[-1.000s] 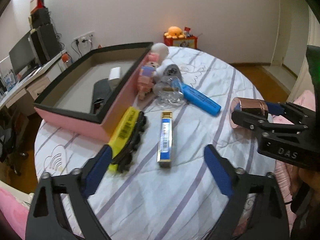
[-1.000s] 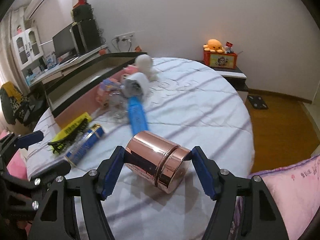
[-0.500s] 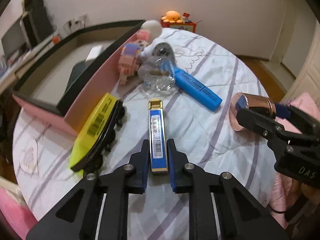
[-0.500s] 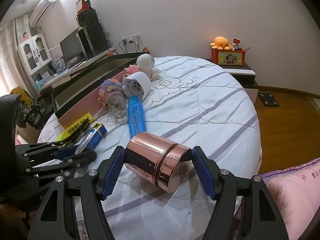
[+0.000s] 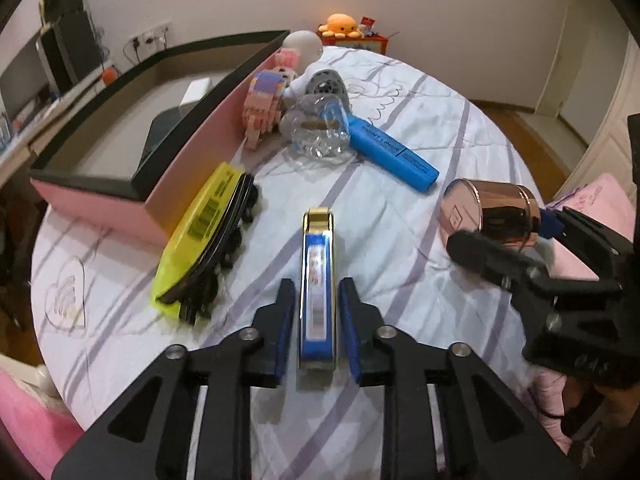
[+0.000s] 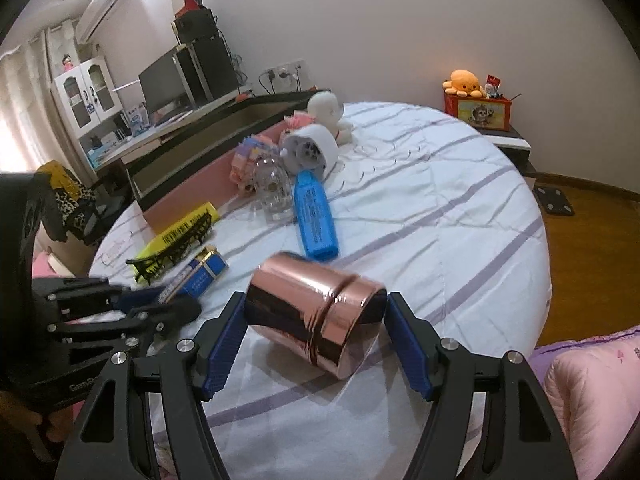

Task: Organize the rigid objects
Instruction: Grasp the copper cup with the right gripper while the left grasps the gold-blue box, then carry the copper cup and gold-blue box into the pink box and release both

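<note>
Where my left gripper (image 5: 317, 312) clamped slim blue-and-gold box (image 5: 317, 280) half a second ago, jaws just reopened slightly; gaps visible, box between pads on striped sheet (image 5: 400, 92). Right gripper (image 6: 316, 336) unchanged, pinching copper metal canister (image 6: 316, 314).

On the table (image 5: 400, 300) the box (image 5: 200, 160) lies far left, toys (image 5: 264, 100) crowded against its right wall. Nearer, the comb (image 5: 204, 236) lies left of the tin (image 5: 317, 280); the marker (image 5: 392, 152) lies behind it, the can (image 5: 492, 212) right, perhaps lifted off the cloth.
</note>
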A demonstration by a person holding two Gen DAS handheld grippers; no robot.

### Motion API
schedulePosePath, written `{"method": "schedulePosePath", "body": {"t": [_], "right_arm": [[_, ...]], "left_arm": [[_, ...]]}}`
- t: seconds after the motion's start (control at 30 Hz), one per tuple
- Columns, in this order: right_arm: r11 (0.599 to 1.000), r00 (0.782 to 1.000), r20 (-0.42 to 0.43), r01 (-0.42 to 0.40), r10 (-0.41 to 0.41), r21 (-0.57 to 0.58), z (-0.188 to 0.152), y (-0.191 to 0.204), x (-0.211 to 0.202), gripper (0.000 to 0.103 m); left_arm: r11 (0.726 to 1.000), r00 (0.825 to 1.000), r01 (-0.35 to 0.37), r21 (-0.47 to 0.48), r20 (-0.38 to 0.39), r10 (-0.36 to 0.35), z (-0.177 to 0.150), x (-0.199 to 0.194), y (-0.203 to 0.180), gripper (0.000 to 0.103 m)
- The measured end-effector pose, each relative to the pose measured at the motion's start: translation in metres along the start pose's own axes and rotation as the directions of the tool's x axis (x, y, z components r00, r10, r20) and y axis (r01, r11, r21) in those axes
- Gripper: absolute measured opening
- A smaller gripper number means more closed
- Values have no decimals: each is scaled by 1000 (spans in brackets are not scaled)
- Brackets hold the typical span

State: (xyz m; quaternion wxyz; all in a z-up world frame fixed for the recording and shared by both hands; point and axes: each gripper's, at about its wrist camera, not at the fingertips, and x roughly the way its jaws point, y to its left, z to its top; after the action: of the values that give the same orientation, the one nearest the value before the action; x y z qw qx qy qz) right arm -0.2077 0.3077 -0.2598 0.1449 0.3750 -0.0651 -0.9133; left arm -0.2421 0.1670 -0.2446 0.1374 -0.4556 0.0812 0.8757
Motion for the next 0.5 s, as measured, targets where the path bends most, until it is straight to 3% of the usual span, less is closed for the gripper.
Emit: {"method": "schedulePosePath", "body": {"t": [0.1,0.17,0.4,0.5], "right_arm": [[1000,1000,10,5,-5,11,-3,0,1,70],[1000,1000,11,12,-12,7,-1,1,3,70],[1000,1000,14,7,-7,0,3,5,-1,69],[1000,1000,26,-5,5,-4,7,11,-5,69]], "left_arm": [[1000,1000,-7,14,13,7,2,2,-1,24],[1000,1000,-1,28,20,0,2,0,-1,15],[996,996,84,8,33,-84,2,-17,10,15],[996,995,86,19,55,-87,4,-28,11,15]]}}
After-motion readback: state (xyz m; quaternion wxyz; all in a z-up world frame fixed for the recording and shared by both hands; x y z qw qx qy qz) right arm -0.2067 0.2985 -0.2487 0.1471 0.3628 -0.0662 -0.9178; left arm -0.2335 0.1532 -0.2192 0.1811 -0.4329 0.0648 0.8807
